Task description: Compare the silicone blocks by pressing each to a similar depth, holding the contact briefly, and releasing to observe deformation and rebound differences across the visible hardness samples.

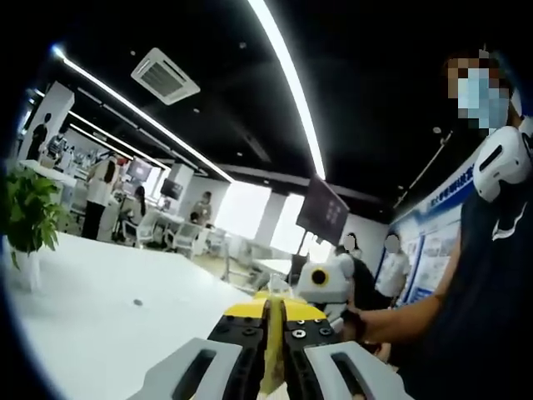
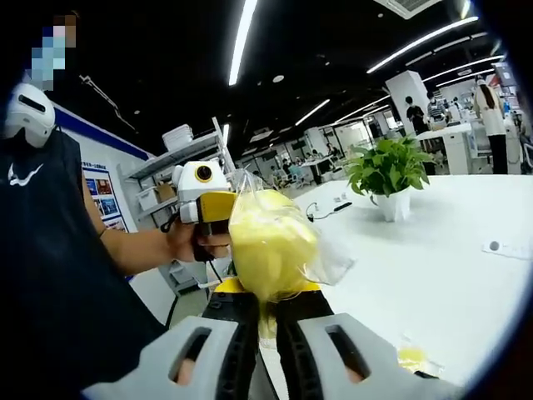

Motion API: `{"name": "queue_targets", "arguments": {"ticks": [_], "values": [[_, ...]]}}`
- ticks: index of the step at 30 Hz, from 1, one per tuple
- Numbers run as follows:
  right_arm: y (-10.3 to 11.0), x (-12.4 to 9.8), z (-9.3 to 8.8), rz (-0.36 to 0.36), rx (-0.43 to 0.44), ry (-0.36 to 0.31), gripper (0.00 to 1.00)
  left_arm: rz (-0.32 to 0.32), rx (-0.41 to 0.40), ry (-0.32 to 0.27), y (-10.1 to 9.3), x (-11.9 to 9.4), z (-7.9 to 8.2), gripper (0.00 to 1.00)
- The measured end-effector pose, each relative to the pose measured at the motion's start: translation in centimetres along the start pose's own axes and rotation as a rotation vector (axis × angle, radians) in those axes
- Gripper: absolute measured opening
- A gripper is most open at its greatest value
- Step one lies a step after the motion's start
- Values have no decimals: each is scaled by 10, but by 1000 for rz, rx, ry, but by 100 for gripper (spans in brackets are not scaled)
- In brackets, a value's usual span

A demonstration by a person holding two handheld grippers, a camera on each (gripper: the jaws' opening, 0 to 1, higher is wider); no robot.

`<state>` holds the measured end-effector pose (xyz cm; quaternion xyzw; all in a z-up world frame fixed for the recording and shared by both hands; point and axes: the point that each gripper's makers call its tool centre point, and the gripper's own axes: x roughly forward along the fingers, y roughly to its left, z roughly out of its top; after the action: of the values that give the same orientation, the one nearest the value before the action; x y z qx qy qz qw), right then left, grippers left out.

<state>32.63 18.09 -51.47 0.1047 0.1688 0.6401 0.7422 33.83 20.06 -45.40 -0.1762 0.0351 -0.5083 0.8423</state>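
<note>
A soft yellow silicone block in a clear plastic bag [image 2: 271, 237] stands up from my right gripper [image 2: 266, 321], whose jaws are shut on its lower end. My left gripper [image 2: 204, 200], held by a hand, meets the bag from the far left side. In the left gripper view, my left gripper [image 1: 273, 329] has its jaws closed on a thin yellow sliver [image 1: 273, 362] of the block. The right gripper [image 1: 323, 285] faces it just past the tips. Both grippers are held up above a white table [image 2: 433, 250].
A potted plant [image 2: 387, 171] stands on the table, also seen in the left gripper view as the plant [image 1: 29, 208]. A small yellow piece [image 2: 412, 358] lies near the table's edge. The person in a dark shirt [image 1: 491, 317] stands close. Shelves [image 2: 179, 167] and people fill the background.
</note>
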Motion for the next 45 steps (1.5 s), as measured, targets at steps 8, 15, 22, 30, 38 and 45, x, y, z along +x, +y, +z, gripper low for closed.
{"name": "queue_targets", "arguments": {"ticks": [8,15,22,30,38,45], "values": [[0,-1,2,11,3,-6,2,5,0,5,-1,1,3,1],[1,-1,5,9,-15,-23,4,0,-10,-5,-3,0,7,0],[-1,-2,3,0,-11,-28,7,29,-6,-1,-1,3,5,0],[-8,-4,8,-30,-43,-88,11,15,-49,-24,-5,6,11,0],[-14,-9,12,-68,-40,-130,27,8,-74,-99,-3,1,32,0],[-31,-15,23,-174,-74,-206,72,21,-83,-121,1,-2,35,0]]}}
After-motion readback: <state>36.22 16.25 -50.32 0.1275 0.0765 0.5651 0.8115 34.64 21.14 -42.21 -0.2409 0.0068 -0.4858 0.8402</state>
